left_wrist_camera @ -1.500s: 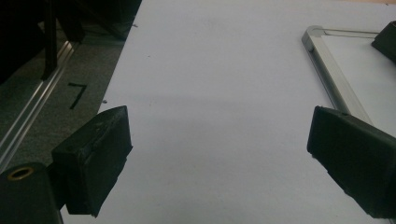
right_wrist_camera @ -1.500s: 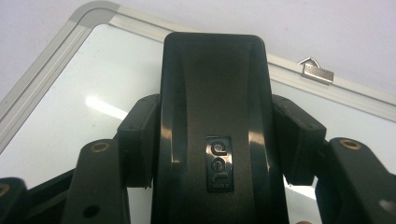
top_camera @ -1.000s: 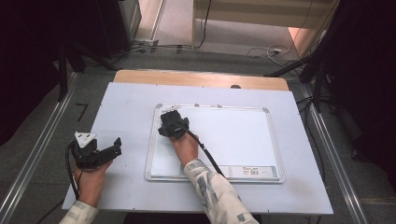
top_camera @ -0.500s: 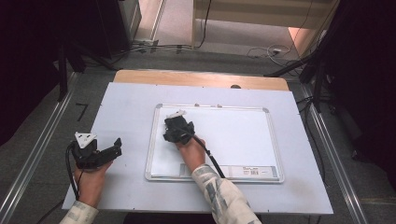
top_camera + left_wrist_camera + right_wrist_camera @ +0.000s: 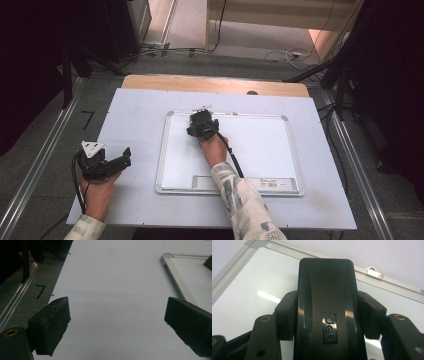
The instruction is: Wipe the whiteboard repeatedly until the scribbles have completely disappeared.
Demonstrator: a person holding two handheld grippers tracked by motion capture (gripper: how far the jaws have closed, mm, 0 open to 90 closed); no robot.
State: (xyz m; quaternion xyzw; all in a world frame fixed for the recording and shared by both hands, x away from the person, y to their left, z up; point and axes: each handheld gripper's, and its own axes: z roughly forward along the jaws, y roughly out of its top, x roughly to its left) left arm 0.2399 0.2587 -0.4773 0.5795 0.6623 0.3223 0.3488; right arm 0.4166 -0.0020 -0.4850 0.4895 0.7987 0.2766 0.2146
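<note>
One black eraser (image 5: 327,312) clamped between right tool (image 5: 325,315) jaws.

the scene is seen by the high view from above the person's side, facing forward and down, from far enough that the whole table (image 5: 130,115) and some floor are taken in. the left gripper view is placed low and close over the table, along the wide-apart jaws of the left gripper (image 5: 117,322); a corner of the whiteboard (image 5: 175,277) is caught at its right. the right gripper view is held very near the board, behind the eraser (image 5: 325,307) gripped between the jaws. the whiteboard frame is shared by all three views.
</note>
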